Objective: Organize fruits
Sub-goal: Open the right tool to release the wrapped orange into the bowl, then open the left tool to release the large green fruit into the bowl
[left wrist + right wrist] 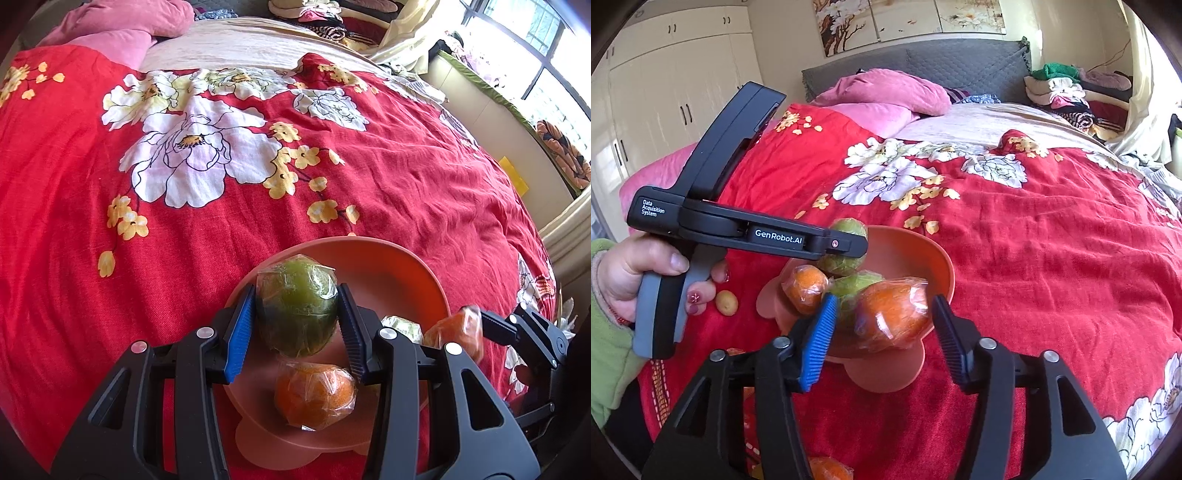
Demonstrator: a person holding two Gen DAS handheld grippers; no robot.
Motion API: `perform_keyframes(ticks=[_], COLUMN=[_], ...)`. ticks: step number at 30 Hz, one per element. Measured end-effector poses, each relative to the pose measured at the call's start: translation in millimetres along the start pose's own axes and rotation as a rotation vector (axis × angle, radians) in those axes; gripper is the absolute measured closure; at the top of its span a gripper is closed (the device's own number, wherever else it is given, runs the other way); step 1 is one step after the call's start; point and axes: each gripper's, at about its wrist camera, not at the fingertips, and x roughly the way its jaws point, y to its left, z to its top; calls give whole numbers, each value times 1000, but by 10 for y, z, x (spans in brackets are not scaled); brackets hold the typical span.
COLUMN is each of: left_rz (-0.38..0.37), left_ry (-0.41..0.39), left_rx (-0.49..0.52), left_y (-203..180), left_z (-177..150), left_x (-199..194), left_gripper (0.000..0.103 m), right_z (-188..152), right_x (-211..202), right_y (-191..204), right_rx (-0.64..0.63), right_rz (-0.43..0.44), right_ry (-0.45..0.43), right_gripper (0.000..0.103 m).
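Note:
A salmon-orange bowl (406,266) sits on the red floral bedspread; it also shows in the right wrist view (934,258). My left gripper (297,314) is shut on a green wrapped fruit (297,306) and holds it over the bowl. Below it a wrapped orange (314,395) lies in the bowl. My right gripper (882,321) is wide open around another wrapped orange (892,314), which rests at the bowl's near rim; its pads stand apart from it. A second green fruit (855,282) and an orange (805,284) lie in the bowl.
A small yellow fruit (726,302) lies on the bedspread left of the bowl. Another wrapped orange (827,470) lies at the near edge. Pink pillows (886,92) and piled clothes (1060,92) are at the headboard. A window ledge (498,122) runs along the right.

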Motion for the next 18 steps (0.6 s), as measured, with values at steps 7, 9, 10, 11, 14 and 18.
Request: perform_keyframes(ticks=[7,9,10,11,14,18], left_rz=[7,8,9,11,12,17], left_ry=[4,5,7,7,8,10], left_rx=[8,12,13,14,15,18], left_y=[-40,-54,-58,-64,-70,-77], left_z=[-19,-28,-31,-33,-38,-43], left_x=[-13,-16,-18,-20,-20,-28], left_gripper=[67,67,67,67,67,67], right_z=[11,13,10,10,5,-2], right_x=[-31,-36,-38,-40,-46,-69], right_y=[-56,-64,-63,-64,-73,-92], right_rx=[24,28,28,29,33,41], right_rz=[-3,-4,-2,-4,-7,-14], right_ry=[-15,-19,-19,-21,-22,-30], right_gripper=[41,40,40,39,36,30])
